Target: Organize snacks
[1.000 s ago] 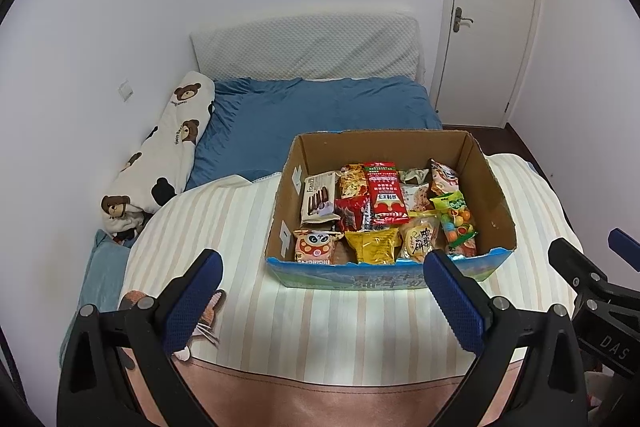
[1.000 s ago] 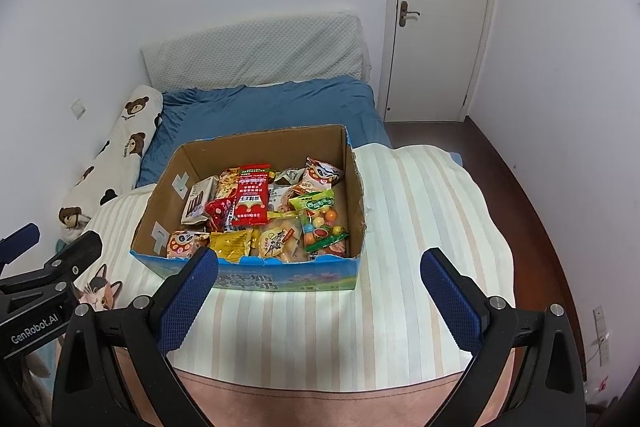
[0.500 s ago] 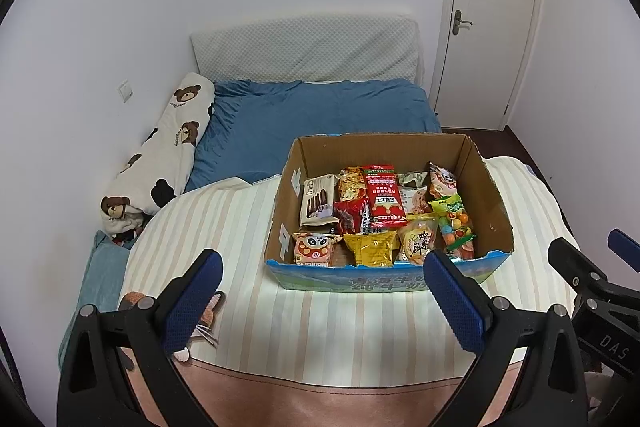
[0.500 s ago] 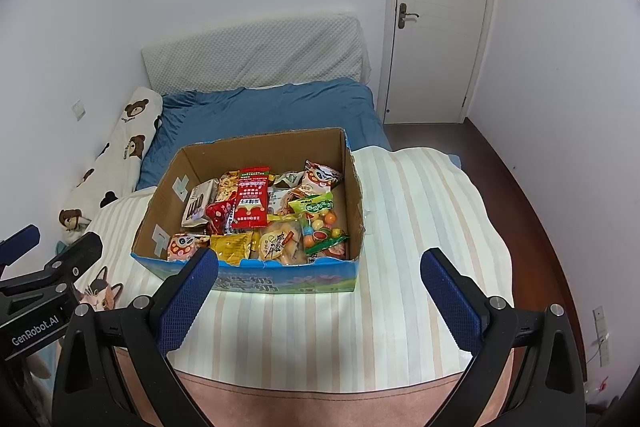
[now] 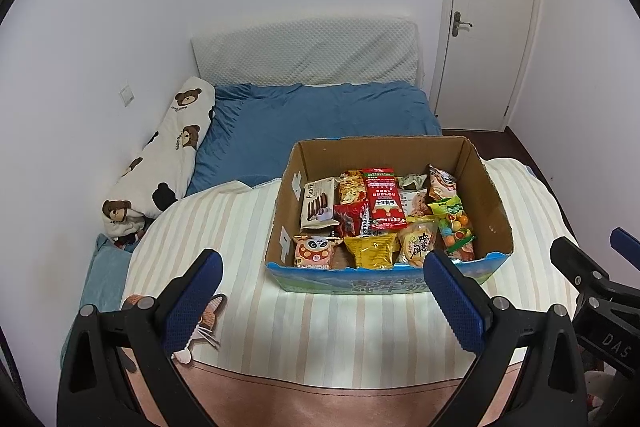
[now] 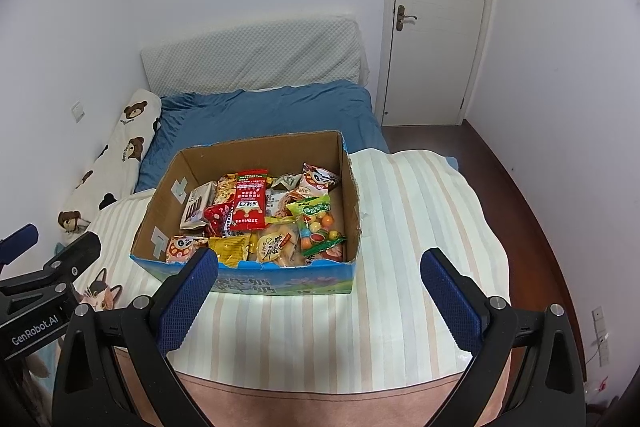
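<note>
An open cardboard box (image 5: pixel 490 187) with a blue printed front sits on a striped blanket (image 5: pixel 224 227) on the bed; it also shows in the right wrist view (image 6: pixel 352 203). Several snack packets fill it, among them a red packet (image 5: pixel 382 199), a yellow packet (image 5: pixel 370 251) and a green candy bag (image 5: pixel 454 223). My left gripper (image 5: pixel 320 279) is open and empty, held back from the box's front. My right gripper (image 6: pixel 320 279) is open and empty, also in front of the box.
A bear-print bolster (image 5: pixel 160 163) lies along the left wall. A blue sheet (image 5: pixel 320 115) and a white pillow (image 5: pixel 308 55) lie beyond the box. A shut door (image 6: pixel 432 15) stands at the back right, with dark wood floor (image 6: pixel 520 195) right of the bed.
Both grippers have drawn back slightly, so the box sits a little farther away and higher in both views. Both stay open and empty.
</note>
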`<state>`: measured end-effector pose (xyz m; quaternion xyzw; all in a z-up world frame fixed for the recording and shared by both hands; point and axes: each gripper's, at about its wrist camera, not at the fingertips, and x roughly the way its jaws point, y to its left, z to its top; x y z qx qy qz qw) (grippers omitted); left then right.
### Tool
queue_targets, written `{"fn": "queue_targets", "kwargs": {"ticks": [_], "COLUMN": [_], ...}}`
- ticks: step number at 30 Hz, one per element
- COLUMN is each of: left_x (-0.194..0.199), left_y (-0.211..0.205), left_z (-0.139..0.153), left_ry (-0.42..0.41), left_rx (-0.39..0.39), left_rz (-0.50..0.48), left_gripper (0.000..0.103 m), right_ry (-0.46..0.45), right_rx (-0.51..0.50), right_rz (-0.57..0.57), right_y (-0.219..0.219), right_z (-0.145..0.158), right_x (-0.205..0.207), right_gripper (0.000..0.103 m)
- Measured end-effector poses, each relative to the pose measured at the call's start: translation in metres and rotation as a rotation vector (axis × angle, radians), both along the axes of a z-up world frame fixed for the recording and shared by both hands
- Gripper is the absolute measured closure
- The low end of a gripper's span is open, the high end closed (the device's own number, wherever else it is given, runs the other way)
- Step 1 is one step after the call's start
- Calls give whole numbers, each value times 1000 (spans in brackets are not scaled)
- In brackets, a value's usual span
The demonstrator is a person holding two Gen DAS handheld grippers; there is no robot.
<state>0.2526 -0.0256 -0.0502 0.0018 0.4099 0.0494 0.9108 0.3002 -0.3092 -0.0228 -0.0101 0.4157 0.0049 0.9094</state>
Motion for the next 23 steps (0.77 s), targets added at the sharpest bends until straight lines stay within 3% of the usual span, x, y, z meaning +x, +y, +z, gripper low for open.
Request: {"fn": "queue_targets", "kwargs": {"ticks": [23], "left_x": [-2], "left_y": [0], "left_z": [-3], "left_ry": [-9], "left_rx": [-1], "left_rz": [1], "left_gripper": [0], "right_ry": [4], "right_rx": [2], "right_rz": [-11], "right_y": [-4], "right_z": [2], "right_x": [0], "right_gripper": [0]}}
